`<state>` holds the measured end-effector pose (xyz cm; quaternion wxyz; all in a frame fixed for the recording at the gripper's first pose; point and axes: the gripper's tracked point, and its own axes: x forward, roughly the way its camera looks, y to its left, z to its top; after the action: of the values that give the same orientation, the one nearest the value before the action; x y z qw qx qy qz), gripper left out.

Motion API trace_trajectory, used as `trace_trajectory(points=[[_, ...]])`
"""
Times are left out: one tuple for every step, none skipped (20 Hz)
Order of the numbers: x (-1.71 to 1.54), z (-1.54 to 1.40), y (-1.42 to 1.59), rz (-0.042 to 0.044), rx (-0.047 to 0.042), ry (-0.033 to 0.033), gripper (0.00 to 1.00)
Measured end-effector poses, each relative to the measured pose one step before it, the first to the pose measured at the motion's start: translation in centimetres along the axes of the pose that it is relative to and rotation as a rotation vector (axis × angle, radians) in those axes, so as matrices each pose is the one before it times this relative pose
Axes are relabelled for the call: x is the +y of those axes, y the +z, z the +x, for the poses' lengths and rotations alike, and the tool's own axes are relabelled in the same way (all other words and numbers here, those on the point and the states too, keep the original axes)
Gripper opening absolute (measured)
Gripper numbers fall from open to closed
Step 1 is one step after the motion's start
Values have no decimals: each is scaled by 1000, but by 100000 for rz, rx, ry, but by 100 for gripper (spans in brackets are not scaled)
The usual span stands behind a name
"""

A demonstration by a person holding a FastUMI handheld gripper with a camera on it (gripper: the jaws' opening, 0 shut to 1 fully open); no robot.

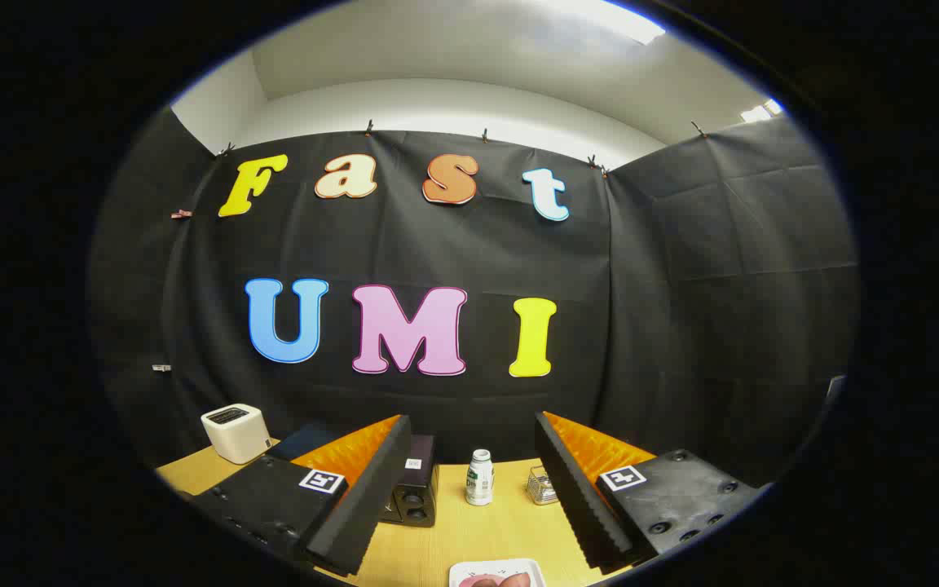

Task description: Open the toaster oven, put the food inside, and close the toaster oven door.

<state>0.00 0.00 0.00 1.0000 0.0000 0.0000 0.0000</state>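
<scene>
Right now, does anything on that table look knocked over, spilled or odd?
Nothing stands out. The small white bottle stands upright on the wooden table, the black toaster oven and small wire basket sit squarely, and the white plate of food lies flat. The hand-held gripper is open above them.

Matt ribbed gripper (469, 489) fingers, open, above a smooth wood-look table (469, 538).

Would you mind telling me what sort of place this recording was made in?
Most likely a staged recording booth, not a real kitchen: black cloth walls are clipped up around a wooden table set with a small black toaster oven, a white bottle and a plate of food. The gripper is open.
</scene>
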Motion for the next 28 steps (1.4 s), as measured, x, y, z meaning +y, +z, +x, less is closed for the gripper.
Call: trace_trajectory(points=[[-73,-27,-2,-71,123,-320,98],[-194,31,62,-720,-120,-452,98],[-259,91,-82,-984,-112,-748,98],[-186,-9,-123,-495,15,-358,98],[-94,7,-48,-156,14,-325,98],[-31,152,36,104,-26,-181,98],[-18,10,22,206,-35,-119,98],[-33,97,-55,-122,78,-174,98],[-13,57,-148,-448,116,-110,98],[-41,68,-115,-486,131,-31,98],[36,-25,-53,-175,28,141,98],[89,97,-29,44,264,179,98],[83,126,-80,85,208,112,98],[61,11,-155,-59,242,-73,98],[27,27,-119,-141,202,-3,98],[75,80,-128,-157,271,-73,98],[91,41,-48,-88,301,51,98],[67,39,-80,71,148,0,98],[159,117,-69,231,183,34,98],[126,18,-79,255,90,-48,98],[181,163,-114,132,148,-141,98],[214,117,-156,116,146,-148,98],[408,218,-133,390,127,74,98],[578,199,-148,834,490,561,98],[700,341,-279,817,578,714,98],[648,276,-162,459,389,752,98],[686,314,-40,134,-14,600,98],[843,349,-140,65,60,887,98]])
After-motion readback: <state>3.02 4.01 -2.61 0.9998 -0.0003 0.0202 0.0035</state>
